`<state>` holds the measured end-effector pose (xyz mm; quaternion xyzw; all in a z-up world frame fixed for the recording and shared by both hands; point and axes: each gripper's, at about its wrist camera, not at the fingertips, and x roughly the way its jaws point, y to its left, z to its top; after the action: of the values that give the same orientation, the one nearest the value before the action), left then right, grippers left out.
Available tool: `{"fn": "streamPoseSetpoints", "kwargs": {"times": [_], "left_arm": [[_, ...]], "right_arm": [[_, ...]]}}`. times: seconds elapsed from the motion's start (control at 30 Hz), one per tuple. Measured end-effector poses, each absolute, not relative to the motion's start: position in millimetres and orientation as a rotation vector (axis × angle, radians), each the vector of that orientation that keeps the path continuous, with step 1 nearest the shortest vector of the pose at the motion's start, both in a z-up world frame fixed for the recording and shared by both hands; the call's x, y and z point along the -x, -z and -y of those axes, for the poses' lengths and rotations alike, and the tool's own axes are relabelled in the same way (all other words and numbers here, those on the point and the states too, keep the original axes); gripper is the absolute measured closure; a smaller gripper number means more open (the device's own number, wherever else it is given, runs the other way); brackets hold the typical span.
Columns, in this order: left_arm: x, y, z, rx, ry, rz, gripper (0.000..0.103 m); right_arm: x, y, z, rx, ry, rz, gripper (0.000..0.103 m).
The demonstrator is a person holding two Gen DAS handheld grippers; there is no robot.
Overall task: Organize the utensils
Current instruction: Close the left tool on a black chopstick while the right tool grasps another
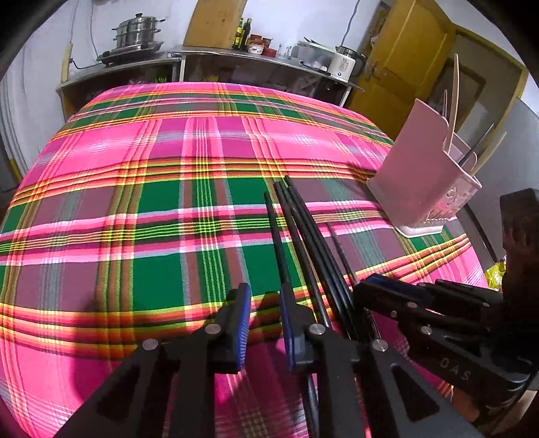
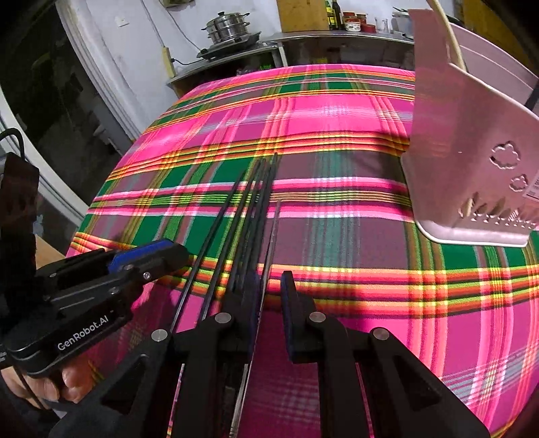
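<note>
Several black chopsticks [image 1: 305, 222] lie in a loose bundle on the pink and green plaid tablecloth [image 1: 151, 161]. My left gripper [image 1: 266, 303] stands slightly open just left of the bundle, with only cloth in the gap. In the right wrist view the bundle [image 2: 259, 188] runs under my left finger. One thin grey chopstick [image 2: 274, 229] passes between the jaws of my right gripper [image 2: 269, 293], which is open; the far pad is clear of it. A pink utensil holder [image 1: 421, 182] [image 2: 471, 161] stands upright at the right with several utensils in it.
The other gripper shows in each view: the right gripper [image 1: 374, 283] close beside the left, and the left gripper [image 2: 168, 251] with a hand [image 2: 67, 380] on it. Behind the table stands a steel counter [image 1: 209, 55] with a steamer pot [image 1: 136, 32] and a rice cooker [image 1: 342, 64].
</note>
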<state>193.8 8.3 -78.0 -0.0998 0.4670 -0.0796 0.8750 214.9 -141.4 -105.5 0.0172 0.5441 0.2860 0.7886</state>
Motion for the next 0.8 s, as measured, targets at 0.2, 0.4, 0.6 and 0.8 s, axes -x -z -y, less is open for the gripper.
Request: {"fn": "streamPoseSetpoints", "kwargs": {"times": [0.2,0.4,0.6,0.8], "left_arm": [[-200,78,-1,0.175,0.157,-0.958,0.080],[-205,80,8,0.088,0.141,-0.941,0.084],[-201,80,-9,0.113,0.129,-0.946,0.090],[-204,79,-21,0.150,0.119,-0.982,0.090]], "right_arm": [[-217,104,134,0.023,-0.603,-1.164,0.090],[-226,107,139,-0.022,-0.583,-1.173,0.097],[-227,107,152,-0.040,-0.556,-1.176,0.098],[-233,107,150,-0.026,-0.550,-1.190,0.097]]}}
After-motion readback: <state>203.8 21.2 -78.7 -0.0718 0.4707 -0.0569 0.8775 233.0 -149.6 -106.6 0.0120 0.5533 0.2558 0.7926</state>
